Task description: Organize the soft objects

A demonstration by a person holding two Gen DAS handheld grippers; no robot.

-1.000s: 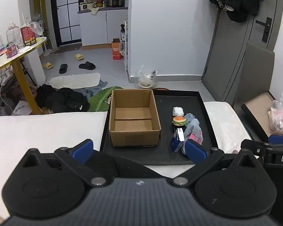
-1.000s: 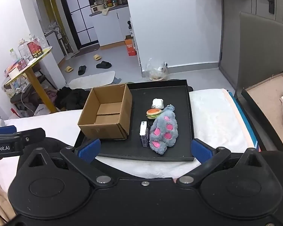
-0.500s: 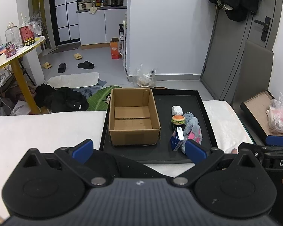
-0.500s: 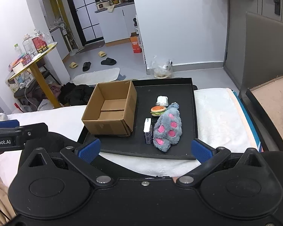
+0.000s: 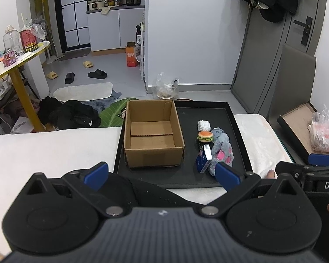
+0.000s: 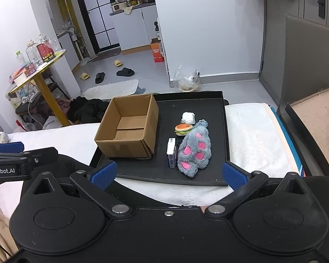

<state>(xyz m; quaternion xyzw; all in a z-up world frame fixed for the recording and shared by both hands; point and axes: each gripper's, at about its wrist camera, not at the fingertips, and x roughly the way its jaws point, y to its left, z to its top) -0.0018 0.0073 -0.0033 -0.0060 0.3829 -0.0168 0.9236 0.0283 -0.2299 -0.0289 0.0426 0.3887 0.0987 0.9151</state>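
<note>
**Soft items on tray, both grippers clear**

While both tools hover short of the black tray [image 6: 227,131], the left gripper [image 5: 162,174] and right gripper [image 6: 168,174] stand with blue pads wide apart, holding nothing. An open cardboard box [image 6: 127,129] occupies the tray's left half. To its right lie a grey plush toy [image 6: 194,150] with pink spots, a small burger toy [image 6: 184,128], a white crumpled lump [image 6: 188,117] and a blue-white carton [image 6: 171,152], all close together.

— What lies beyond the white wall [image 5: 186,32]?
— Left of it, slippers [image 5: 97,74] and a mat [image 5: 83,91] on the floor, a yellow table [image 5: 17,65] farther left; a plastic bag [image 5: 165,86] at its foot.
</note>
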